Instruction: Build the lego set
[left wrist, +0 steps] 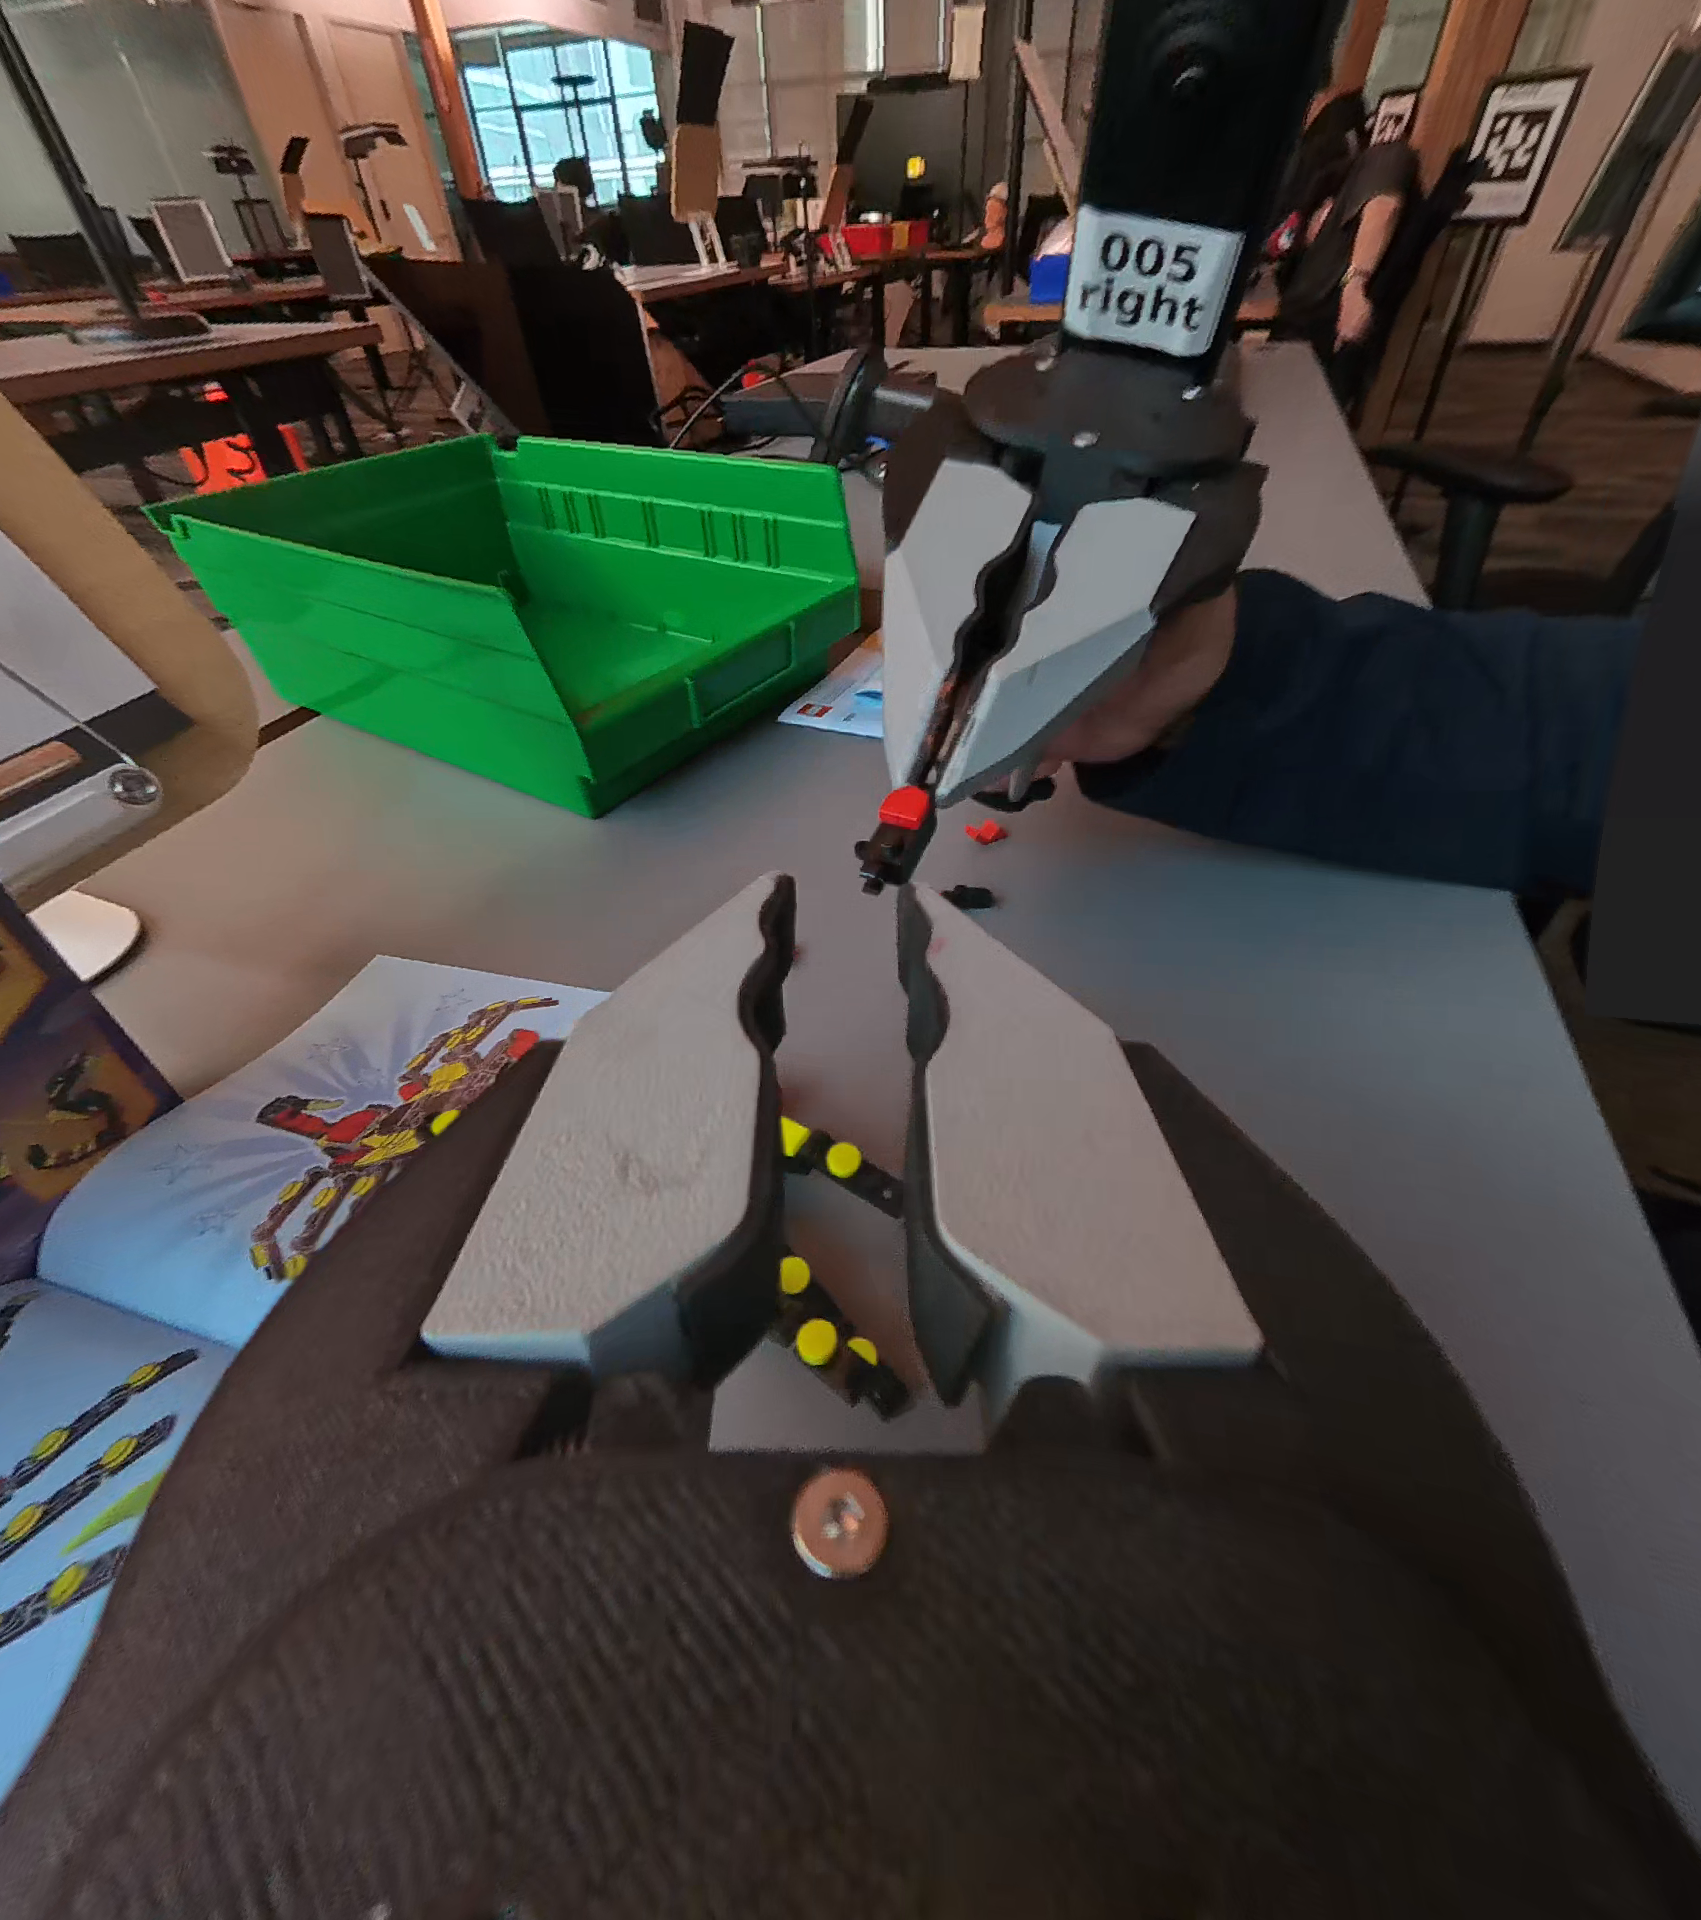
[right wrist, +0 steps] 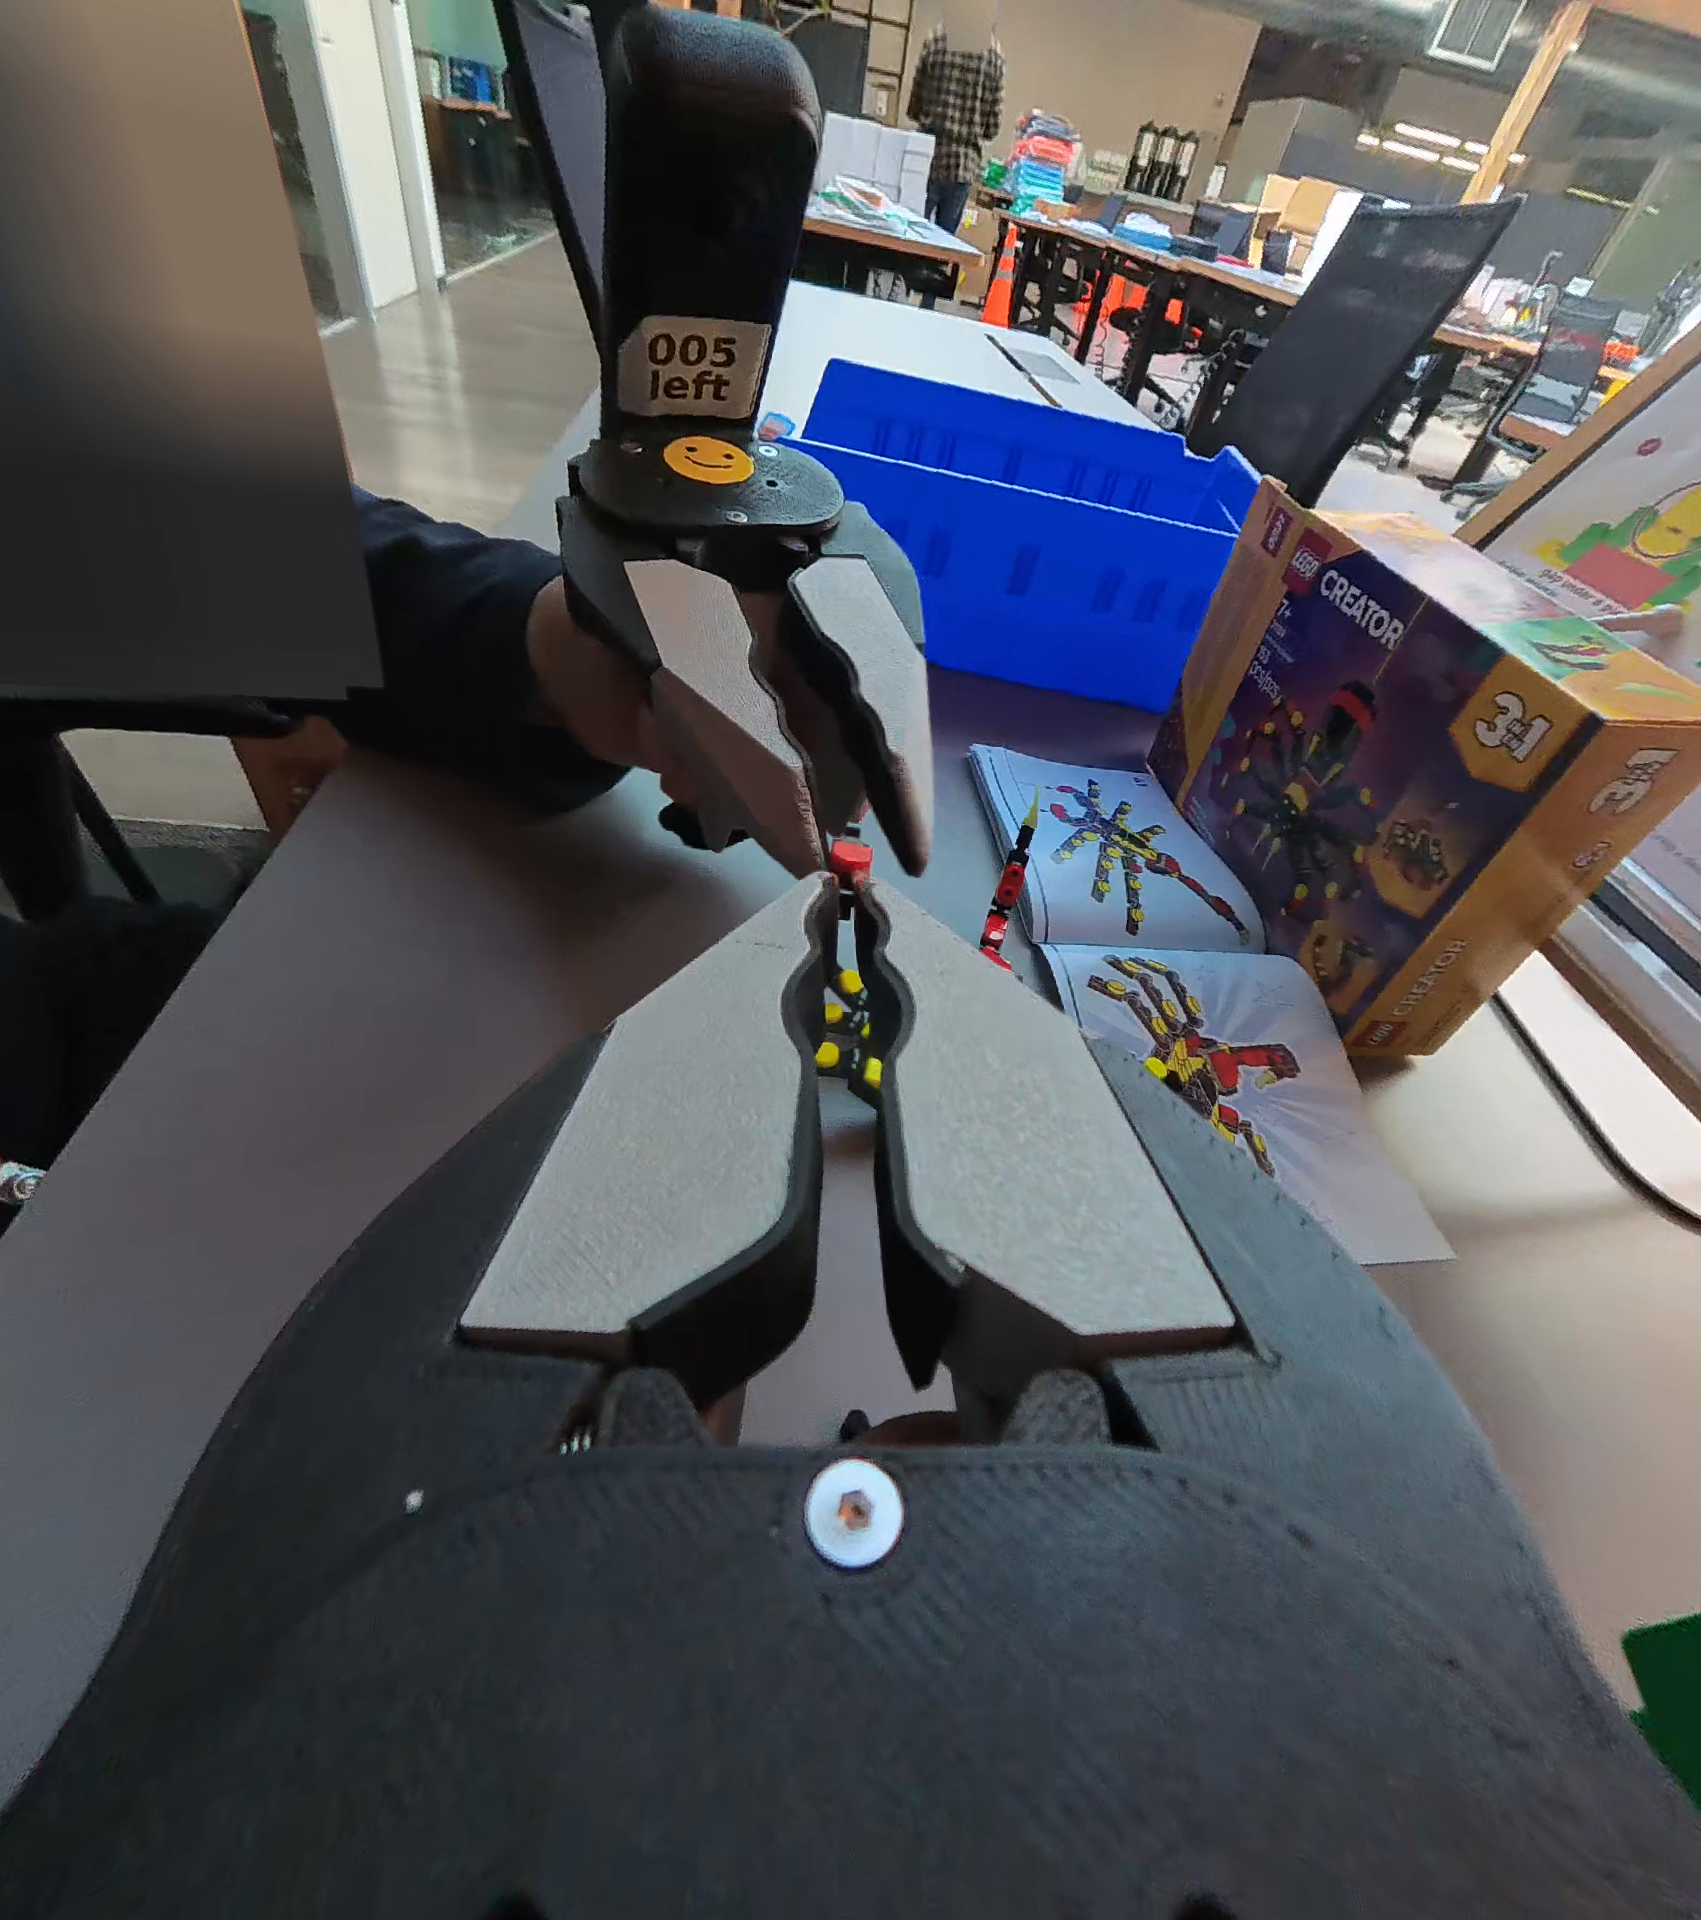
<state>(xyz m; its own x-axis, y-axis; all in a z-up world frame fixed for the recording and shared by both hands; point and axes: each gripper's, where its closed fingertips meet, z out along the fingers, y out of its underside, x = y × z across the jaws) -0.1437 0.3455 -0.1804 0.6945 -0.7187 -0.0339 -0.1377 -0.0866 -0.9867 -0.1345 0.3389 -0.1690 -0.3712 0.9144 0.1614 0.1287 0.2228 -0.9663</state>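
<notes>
Now the right gripper (left wrist: 913,790) pinches a small red-and-black piece (left wrist: 893,831) above the table (left wrist: 1189,987). Just near it, the left gripper (left wrist: 841,894) stands slightly open and empty, over a yellow-black leg (left wrist: 815,1288), probably. A careless push could drop the piece.

An open-plan workshop: long wooden benches (left wrist: 171,358) crowded with equipment, glass partitions (left wrist: 98,114), a bright rear window (left wrist: 555,104) and timber columns (right wrist: 1521,104). An orange cone (right wrist: 1002,275) stands on the floor beside black office chairs (right wrist: 1345,332).
</notes>
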